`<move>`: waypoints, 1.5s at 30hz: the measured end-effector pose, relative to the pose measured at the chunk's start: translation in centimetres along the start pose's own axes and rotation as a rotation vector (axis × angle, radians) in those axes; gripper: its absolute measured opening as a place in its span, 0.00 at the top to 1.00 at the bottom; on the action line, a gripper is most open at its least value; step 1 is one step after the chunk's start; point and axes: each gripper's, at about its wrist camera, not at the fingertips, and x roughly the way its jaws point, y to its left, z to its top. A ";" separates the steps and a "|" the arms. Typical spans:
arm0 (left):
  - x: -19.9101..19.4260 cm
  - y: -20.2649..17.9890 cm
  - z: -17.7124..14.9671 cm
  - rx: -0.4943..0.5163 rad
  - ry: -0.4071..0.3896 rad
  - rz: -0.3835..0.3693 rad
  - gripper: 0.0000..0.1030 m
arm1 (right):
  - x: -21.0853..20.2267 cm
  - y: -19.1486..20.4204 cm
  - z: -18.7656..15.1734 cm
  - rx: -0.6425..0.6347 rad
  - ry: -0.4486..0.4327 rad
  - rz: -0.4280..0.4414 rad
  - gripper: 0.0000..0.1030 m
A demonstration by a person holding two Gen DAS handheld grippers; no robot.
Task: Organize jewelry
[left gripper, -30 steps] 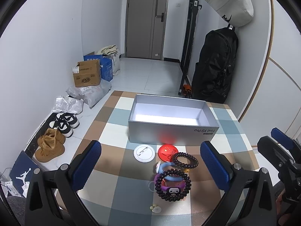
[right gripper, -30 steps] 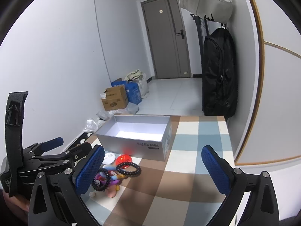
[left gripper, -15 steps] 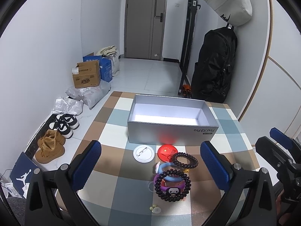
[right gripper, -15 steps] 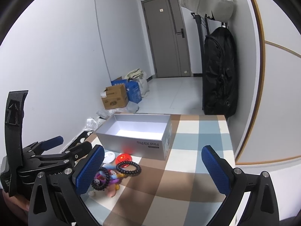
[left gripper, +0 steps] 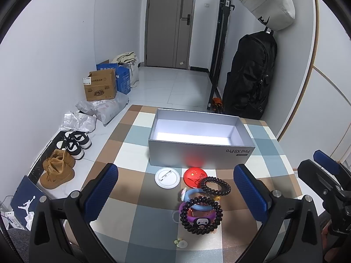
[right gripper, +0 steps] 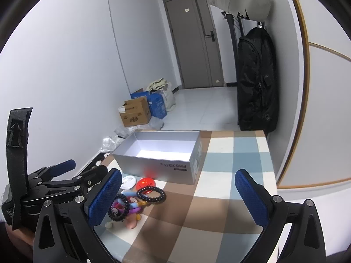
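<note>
An open grey box (left gripper: 197,156) stands on the checked tablecloth, its inside bare. In front of it lie a white round badge (left gripper: 167,178), a red badge (left gripper: 193,175), a black beaded bracelet (left gripper: 216,185), a blue ring (left gripper: 197,206) and a second black beaded bracelet (left gripper: 200,215) around a purple band. My left gripper (left gripper: 175,191) hangs open above this pile, holding nothing. My right gripper (right gripper: 178,197) is open too, off to the right of the pile, with the black bracelet (right gripper: 151,194) and the box (right gripper: 162,166) ahead to its left.
A small pale earring-like piece (left gripper: 181,243) lies near the table's front edge. Shoes (left gripper: 59,171), cardboard boxes (left gripper: 101,85) and bags sit on the floor to the left. A black backpack (left gripper: 250,76) hangs beyond the table's far right corner.
Both views shift only slightly. Nothing on the table has moved and both grippers stay open.
</note>
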 end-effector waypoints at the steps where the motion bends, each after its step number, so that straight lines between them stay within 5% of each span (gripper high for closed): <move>1: 0.0 0.0 0.0 0.000 0.000 -0.001 0.01 | 0.0 0.0 0.0 0.000 -0.001 0.000 0.00; 28: 0.4 0.6 -0.4 -0.003 0.057 -0.076 0.02 | -0.3 -0.4 0.1 0.000 -0.006 -0.024 0.00; 45: 2.9 0.9 -2.5 0.021 0.268 -0.197 0.17 | 0.6 -1.5 0.9 0.047 0.010 -0.019 0.00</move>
